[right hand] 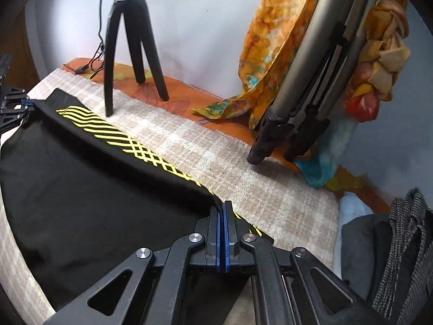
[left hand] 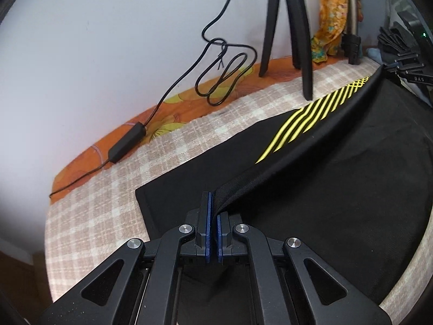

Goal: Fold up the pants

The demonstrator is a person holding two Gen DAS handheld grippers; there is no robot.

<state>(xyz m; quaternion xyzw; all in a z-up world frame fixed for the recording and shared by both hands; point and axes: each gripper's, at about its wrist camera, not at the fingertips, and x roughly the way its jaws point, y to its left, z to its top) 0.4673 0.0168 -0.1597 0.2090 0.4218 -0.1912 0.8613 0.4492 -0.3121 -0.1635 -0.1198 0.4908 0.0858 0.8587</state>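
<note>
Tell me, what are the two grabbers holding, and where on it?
Both hold the black pants. The left gripper and right gripper each pinch one end of the same raised fabric edge.

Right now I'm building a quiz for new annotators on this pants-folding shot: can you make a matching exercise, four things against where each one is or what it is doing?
Things:
1. left tongs
2. small black tripod
3. power adapter
4. yellow stripes

Places or states:
A. standing on the checked blanket
B. printed on the black pants
C. shut on the pants' edge
D. lying on the orange floral sheet by the wall

Pairs: 1-C, 2-A, 3-D, 4-B
</note>
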